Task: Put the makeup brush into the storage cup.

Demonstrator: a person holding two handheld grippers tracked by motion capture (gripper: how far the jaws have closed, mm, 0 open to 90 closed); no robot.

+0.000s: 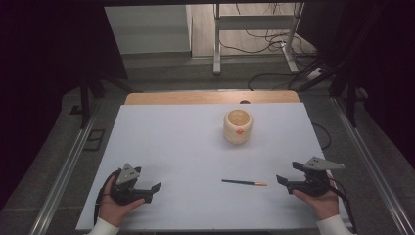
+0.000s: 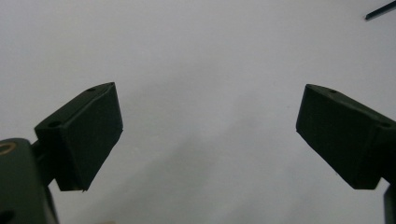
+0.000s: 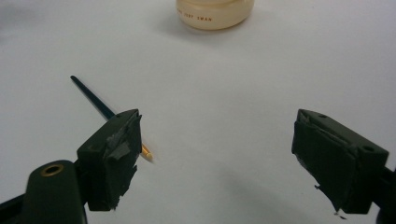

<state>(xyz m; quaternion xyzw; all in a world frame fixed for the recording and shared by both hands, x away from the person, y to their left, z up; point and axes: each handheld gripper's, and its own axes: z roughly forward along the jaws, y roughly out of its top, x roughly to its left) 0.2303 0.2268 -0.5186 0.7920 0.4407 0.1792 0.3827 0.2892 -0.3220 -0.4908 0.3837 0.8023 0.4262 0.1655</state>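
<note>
Pencil [image 1: 243,183], thin, light, stiff, prone to roll, lies flat on white table [image 1: 171,147] just beside right gripper [image 1: 288,182], cup [image 1: 238,126] well beyond; both grippers released, left gripper [image 1: 149,192] empty; best pinched mid-shaft across its width.

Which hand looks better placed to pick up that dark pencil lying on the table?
The right. The right gripper sits open just beside the pencil, its jaws pointing toward the orange end. The left gripper, also open, rests farther off across the white table.
</note>
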